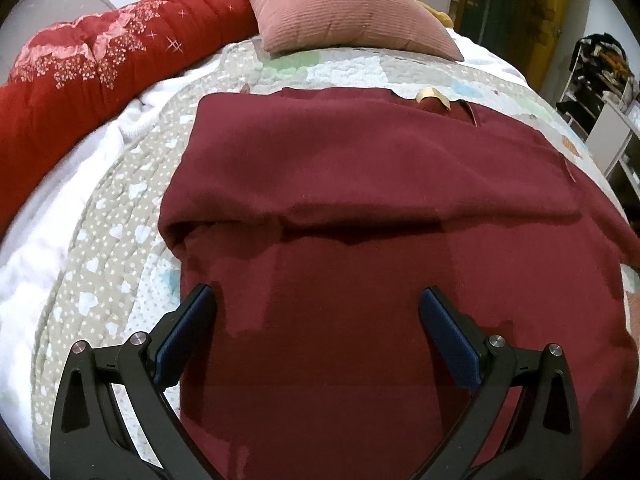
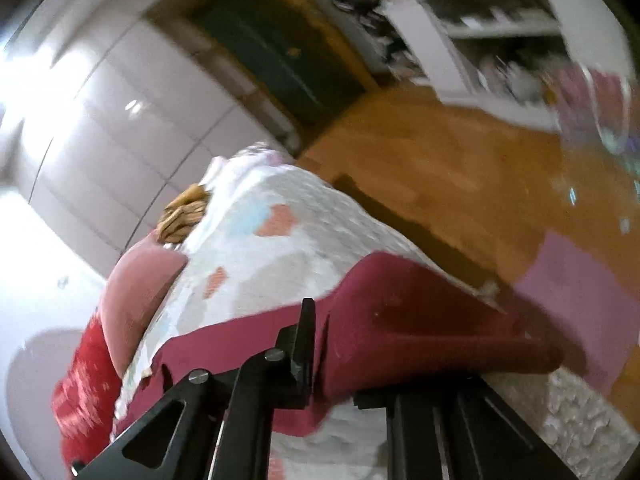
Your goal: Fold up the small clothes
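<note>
A maroon garment (image 1: 360, 180) lies spread flat on the quilted bedcover (image 1: 120, 208), with a fold ridge running across its middle and a tan label (image 1: 432, 96) at its far edge. My left gripper (image 1: 318, 304) hovers over the near part of the cloth, open, its blue pads (image 1: 192, 328) wide apart with nothing between them. In the blurred right wrist view, my right gripper (image 2: 320, 320) is shut on an edge of the maroon garment (image 2: 420, 320). That edge is lifted off the bed and drapes over one finger, hiding it.
A pink cushion (image 1: 348, 8) and a red floral quilt (image 1: 100, 60) lie at the far side of the bed. White shelving (image 1: 600, 92) stands to the right. Beyond the bed edge are wooden floor (image 2: 440, 160), a purple mat (image 2: 580, 300) and white wardrobe doors (image 2: 120, 120).
</note>
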`<state>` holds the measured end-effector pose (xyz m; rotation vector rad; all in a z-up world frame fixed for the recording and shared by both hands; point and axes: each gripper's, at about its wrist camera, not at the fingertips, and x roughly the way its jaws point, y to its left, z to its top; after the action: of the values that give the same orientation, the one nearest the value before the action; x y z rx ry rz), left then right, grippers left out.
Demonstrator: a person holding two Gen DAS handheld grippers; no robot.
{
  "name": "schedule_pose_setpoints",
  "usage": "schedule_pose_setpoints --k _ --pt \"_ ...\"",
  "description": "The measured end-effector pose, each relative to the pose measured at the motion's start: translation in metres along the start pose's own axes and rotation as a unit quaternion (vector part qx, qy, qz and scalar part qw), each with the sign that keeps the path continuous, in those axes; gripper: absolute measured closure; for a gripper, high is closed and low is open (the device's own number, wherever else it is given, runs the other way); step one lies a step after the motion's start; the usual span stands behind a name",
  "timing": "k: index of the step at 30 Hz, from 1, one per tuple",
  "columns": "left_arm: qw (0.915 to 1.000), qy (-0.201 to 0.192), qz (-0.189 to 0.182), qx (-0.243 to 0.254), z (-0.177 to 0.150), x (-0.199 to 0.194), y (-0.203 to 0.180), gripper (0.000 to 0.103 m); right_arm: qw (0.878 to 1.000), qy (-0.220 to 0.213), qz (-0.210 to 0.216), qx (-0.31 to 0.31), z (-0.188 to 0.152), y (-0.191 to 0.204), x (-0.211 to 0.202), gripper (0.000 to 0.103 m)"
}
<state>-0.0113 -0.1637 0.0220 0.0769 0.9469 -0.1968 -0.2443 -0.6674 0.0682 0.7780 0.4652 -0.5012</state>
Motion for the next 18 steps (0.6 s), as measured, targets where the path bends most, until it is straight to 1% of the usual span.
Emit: schedule_pose_setpoints --k 4,7,10,14,16,18 --pt "1.0000 0.000 0.000 0.001 -0.001 0.001 0.001 0.001 0.997 -0.019 0.029 -0.073 0.005 0.058 -0.010 0.089" --pt "1.0000 0.000 -0.004 -0.001 -0.001 0.002 0.002 0.001 0.992 -0.017 0.057 -0.111 0.003 0.099 -0.007 0.089" --pt "1.0000 0.000 -0.007 -0.003 -0.001 0.002 0.002 0.001 0.985 -0.007 0.084 -0.152 -0.007 0.140 -0.001 0.089" --pt "0.9999 0.000 -0.010 -0.005 -0.002 0.004 0.002 0.000 0.973 0.016 0.114 -0.198 -0.030 0.188 0.014 0.089" --pt "0.9999 0.000 -0.014 -0.007 -0.002 0.004 0.002 0.000 0.965 0.035 0.127 -0.226 -0.049 0.209 0.024 0.089" --pt "0.9998 0.001 -0.018 -0.010 -0.002 0.005 0.003 0.000 0.953 0.066 0.139 -0.262 -0.078 0.229 0.034 0.089"
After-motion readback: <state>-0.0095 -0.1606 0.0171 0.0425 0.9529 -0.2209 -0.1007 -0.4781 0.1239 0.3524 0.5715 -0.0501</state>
